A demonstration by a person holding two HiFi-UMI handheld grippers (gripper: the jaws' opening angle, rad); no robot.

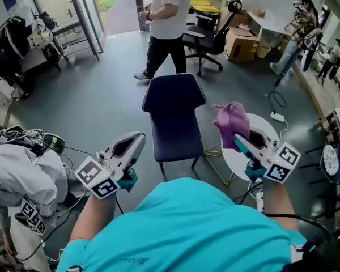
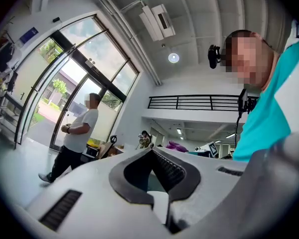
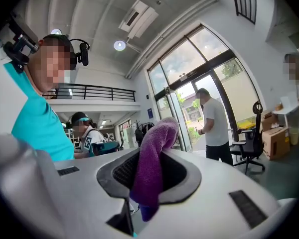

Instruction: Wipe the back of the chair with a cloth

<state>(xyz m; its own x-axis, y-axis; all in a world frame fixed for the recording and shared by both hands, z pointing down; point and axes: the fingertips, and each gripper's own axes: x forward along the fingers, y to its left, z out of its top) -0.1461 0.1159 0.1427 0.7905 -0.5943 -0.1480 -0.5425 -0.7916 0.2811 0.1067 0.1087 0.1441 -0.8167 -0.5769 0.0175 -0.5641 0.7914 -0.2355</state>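
Cloth (image 1: 231,119): purple, bunching above the right gripper (image 1: 237,138), whose jaws are clamping one fold of it; hanging right of the chair, not touching it.
Chair (image 1: 174,94): navy, standing just ahead, seat pointing toward the person.
Left gripper (image 1: 139,137): jaws pressing together on nothing, idling left of the chair.
Stage: wiping is not yet beginning.
Slip risk: upholstery is likely dragging on the loose bunch, so the pinched fold could be pulling free mid-stroke.
Scrape risk: hard jaw tips could be rubbing the back if the cloth is folding aside.
Tip risk: nothing is bracing the chair, so pushing could be shoving it away.
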